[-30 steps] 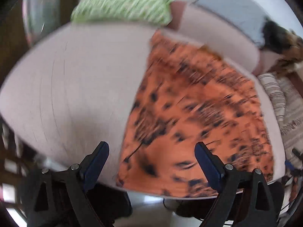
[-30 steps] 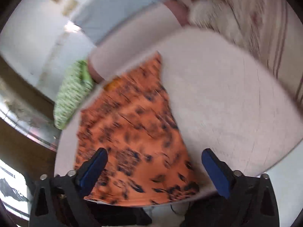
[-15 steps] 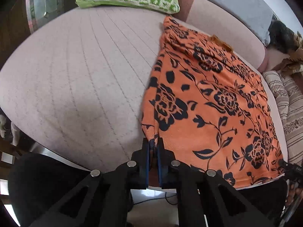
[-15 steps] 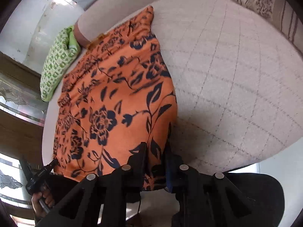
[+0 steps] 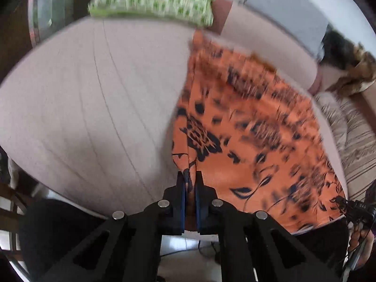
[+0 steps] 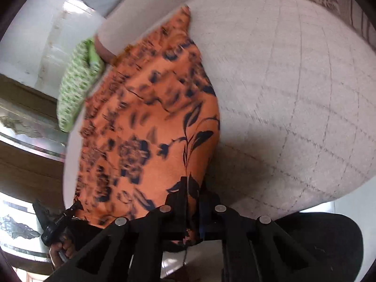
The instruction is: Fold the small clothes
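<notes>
An orange garment with a dark floral print (image 5: 253,141) (image 6: 145,127) lies spread on a pale quilted bed (image 5: 94,105) (image 6: 293,94). My left gripper (image 5: 189,176) is shut on the garment's near left corner, and the cloth rises in a pinched ridge between the blue pads. My right gripper (image 6: 193,188) is shut on the near right corner, with cloth bunched between its fingers and hanging below them. Each view shows the other gripper at the garment's far corner: the right gripper (image 5: 352,209) and the left gripper (image 6: 58,221), held in a hand.
A green-and-white patterned pillow (image 5: 152,2) (image 6: 75,94) lies at the head of the bed beside a pinkish bolster (image 5: 270,42). Striped bedding (image 5: 352,141) and a dark furry heap (image 5: 340,49) lie along the right side. The bed's near edge runs just under both grippers.
Both grippers went from wide open above the garment to shut on its near corners. Since the grip, the left corner has lifted slightly and the views have blurred with motion.
</notes>
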Demonstrator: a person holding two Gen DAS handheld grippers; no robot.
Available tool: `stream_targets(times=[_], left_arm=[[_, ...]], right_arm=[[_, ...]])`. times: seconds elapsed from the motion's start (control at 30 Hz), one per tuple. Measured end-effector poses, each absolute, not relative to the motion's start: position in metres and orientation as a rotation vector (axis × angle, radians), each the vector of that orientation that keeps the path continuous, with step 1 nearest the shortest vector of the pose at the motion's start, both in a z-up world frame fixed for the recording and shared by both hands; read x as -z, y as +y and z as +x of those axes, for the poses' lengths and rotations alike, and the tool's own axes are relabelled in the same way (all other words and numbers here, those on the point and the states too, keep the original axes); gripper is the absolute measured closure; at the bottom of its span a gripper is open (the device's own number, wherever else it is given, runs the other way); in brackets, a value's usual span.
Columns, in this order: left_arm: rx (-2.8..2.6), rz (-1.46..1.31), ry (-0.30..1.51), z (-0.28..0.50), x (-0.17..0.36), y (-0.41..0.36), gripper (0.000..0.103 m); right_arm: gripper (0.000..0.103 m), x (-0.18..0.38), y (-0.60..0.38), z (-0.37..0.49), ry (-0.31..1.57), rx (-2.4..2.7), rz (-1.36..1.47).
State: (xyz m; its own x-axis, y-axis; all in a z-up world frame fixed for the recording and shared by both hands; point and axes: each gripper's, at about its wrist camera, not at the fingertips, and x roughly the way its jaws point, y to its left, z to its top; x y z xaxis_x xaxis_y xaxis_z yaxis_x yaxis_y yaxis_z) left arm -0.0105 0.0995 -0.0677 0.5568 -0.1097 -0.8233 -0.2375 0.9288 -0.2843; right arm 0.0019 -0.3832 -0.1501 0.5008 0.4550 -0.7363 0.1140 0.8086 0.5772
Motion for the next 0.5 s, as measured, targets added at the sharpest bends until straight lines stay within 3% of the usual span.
stream_targets(times=[0.13, 0.33, 0.37, 0.43, 0.47, 0.5], left_arm=[[-0.083, -0.391, 0.945, -0.011, 0.053, 0.106, 0.097], [-0.148, -0.388, 1.124, -0.009, 0.109, 0.107, 0.089], [-0.147, -0.384, 1.113, -0.01, 0.108, 0.106, 0.086], [-0.138, -0.385, 1.105, -0.011, 0.104, 0.106, 0.069], [-0.14, -0.387, 1.091, -0.012, 0.101, 0.107, 0.065], [-0.142, -0.391, 1.084, -0.014, 0.101, 0.107, 0.055]], right_arm=[[0.096, 0.129, -0.388, -0.003, 0.987, -0.227, 0.629], [0.087, 0.174, -0.388, 0.003, 1.134, -0.15, 0.685], [0.082, 0.17, -0.385, 0.002, 1.119, -0.157, 0.656], [0.051, 0.165, -0.384, 0.004, 1.106, -0.163, 0.64], [0.033, 0.161, -0.384, 0.004, 1.076, -0.18, 0.646], [0.031, 0.161, -0.384, 0.006, 1.074, -0.177, 0.644]])
